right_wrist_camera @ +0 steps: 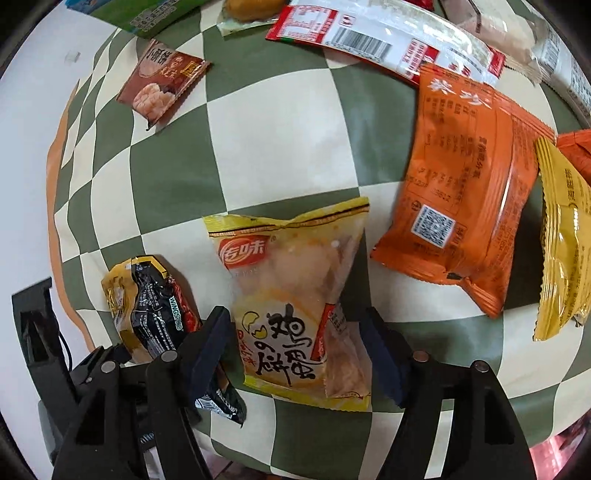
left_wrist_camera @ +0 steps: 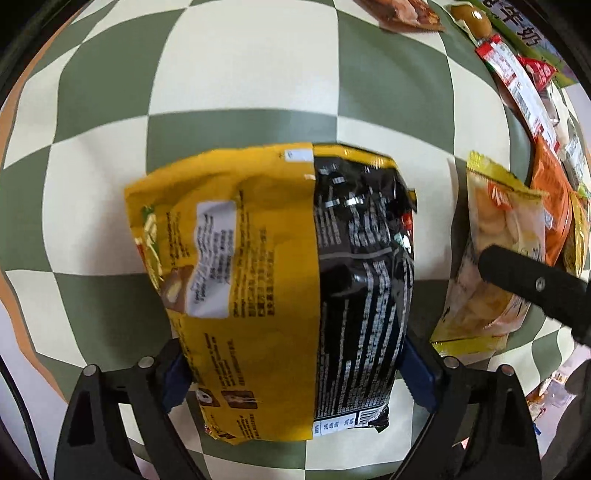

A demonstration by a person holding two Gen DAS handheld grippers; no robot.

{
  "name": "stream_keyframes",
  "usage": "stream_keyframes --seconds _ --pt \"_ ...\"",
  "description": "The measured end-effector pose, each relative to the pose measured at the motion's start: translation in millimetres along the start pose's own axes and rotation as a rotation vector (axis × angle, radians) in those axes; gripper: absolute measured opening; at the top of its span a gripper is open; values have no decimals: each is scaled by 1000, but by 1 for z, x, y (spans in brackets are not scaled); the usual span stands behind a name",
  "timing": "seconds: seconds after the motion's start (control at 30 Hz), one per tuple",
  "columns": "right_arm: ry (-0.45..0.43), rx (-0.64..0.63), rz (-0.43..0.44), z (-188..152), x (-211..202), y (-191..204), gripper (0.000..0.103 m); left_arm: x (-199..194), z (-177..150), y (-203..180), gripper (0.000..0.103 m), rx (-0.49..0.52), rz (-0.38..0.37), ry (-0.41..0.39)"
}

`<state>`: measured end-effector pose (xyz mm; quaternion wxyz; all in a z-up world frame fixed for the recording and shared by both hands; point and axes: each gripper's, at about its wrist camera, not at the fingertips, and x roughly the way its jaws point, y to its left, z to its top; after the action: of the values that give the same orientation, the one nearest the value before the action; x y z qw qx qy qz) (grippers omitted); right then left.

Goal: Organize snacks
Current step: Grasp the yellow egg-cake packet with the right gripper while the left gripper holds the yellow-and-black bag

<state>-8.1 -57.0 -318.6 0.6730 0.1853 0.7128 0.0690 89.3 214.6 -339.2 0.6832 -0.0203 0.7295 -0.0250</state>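
Observation:
A yellow and black snack bag (left_wrist_camera: pixel 277 277) lies on the green and cream chequered cloth (left_wrist_camera: pixel 258 74). My left gripper (left_wrist_camera: pixel 295 373) points straight down over it. Its blue pads stand wide, close beside the bag's two long edges, open. A yellow see-through egg-biscuit bag (right_wrist_camera: pixel 295 314) lies flat between the fingers of my right gripper (right_wrist_camera: pixel 295 343), which is open with a pad on each side of it. In the right wrist view the yellow and black bag (right_wrist_camera: pixel 147 314) sits just left of that gripper. The egg-biscuit bag (left_wrist_camera: pixel 491 258) also shows in the left wrist view, under a black finger (left_wrist_camera: pixel 524 280) of the right gripper.
An orange packet (right_wrist_camera: pixel 465 206) and a yellow packet (right_wrist_camera: pixel 561 251) lie to the right. A small brown packet (right_wrist_camera: pixel 162 85), a red and white packet (right_wrist_camera: pixel 384 37) and a green box (right_wrist_camera: pixel 147 14) lie further back. The cloth's orange edge and the white tabletop (right_wrist_camera: pixel 26 166) are at left.

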Motion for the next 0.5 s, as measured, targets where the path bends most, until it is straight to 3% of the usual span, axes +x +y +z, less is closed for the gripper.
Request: stream_keyframes --seconds 0.3,0.37,0.43,0.5 --pt "-7 -22 -52 12 13 22 74 11 -50 -1 97 1 -23 -12" --pt "-14 -26 -71 14 12 22 65 6 -54 2 86 -20 -10 -25" --pt "-23 -37 -94 15 16 31 54 -10 -60 3 85 -43 -14 -36" --pt "-31 -38 -97 13 20 39 50 -11 -69 6 85 -57 -11 -46"
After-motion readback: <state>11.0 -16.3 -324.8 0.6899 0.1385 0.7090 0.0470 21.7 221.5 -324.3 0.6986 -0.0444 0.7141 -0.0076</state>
